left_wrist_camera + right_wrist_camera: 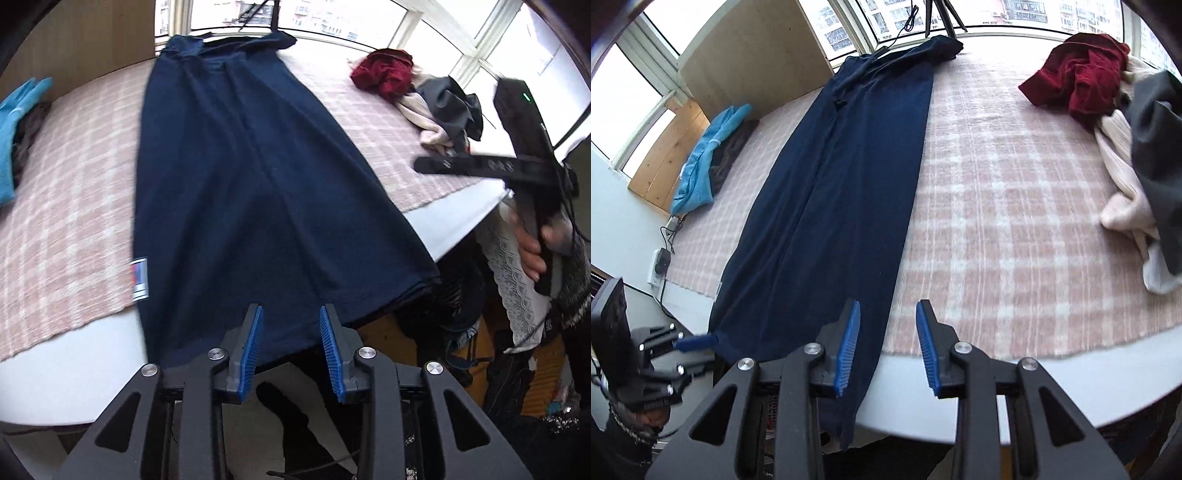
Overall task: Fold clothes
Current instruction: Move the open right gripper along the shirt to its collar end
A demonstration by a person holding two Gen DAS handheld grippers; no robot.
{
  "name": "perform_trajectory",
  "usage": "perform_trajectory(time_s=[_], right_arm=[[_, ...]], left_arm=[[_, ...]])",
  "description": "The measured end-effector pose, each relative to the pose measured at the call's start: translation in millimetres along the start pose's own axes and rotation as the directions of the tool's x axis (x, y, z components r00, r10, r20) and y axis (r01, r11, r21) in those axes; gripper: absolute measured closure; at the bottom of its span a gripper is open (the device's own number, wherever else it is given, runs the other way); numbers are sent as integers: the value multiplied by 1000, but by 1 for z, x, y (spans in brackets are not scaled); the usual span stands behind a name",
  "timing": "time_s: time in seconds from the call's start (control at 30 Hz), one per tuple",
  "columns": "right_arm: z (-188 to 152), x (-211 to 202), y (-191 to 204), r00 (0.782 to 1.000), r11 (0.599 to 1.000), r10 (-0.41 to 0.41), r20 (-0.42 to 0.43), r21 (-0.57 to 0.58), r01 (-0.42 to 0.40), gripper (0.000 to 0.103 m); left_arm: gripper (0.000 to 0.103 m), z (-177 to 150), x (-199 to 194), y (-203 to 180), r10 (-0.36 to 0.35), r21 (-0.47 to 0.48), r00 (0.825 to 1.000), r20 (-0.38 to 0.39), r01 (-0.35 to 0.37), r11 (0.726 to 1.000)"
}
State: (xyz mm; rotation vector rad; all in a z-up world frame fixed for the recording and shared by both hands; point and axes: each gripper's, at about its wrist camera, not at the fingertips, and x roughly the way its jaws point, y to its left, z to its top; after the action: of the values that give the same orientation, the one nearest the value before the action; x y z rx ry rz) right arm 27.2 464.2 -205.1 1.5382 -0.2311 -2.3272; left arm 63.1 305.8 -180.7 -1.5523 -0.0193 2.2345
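Hovering at the table's near edge, both grippers spread wide and empty.

The navy trousers [842,192] lie lengthwise on the pink checked cloth [997,229], their hem hanging off the white table [1052,391]. The left gripper [291,354] sits just above that hem, the right gripper [888,350] at the trousers' right edge — neither pinching any fabric.

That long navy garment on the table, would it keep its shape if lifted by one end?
Probably not. The navy garment lies flat with soft creases and its near end droops over the table edge, so it looks floppy. It would likely sag and drag.
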Motion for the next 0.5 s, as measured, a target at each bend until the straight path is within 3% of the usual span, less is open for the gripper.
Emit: perform_trajectory(time_s=[0.13, 0.33, 0.47, 0.5], right_arm=[[32, 32, -3, 999, 999, -30, -29, -24, 29, 72], [66, 63, -6, 998, 999, -6, -62, -43, 4, 72], [79, 77, -4, 998, 997, -1, -69, -74, -4, 72], [78, 77, -3, 997, 996, 18, -73, -88, -24, 85]], left_arm=[[73, 2, 15, -45, 21, 41, 1000, -2, -21, 999], [72, 18, 28, -82, -105, 113, 993, 44, 100, 989], [72, 26, 58, -96, -97, 119, 995, -10, 98, 988], [71, 25, 63, -95, -91, 117, 996, -26, 93, 989]])
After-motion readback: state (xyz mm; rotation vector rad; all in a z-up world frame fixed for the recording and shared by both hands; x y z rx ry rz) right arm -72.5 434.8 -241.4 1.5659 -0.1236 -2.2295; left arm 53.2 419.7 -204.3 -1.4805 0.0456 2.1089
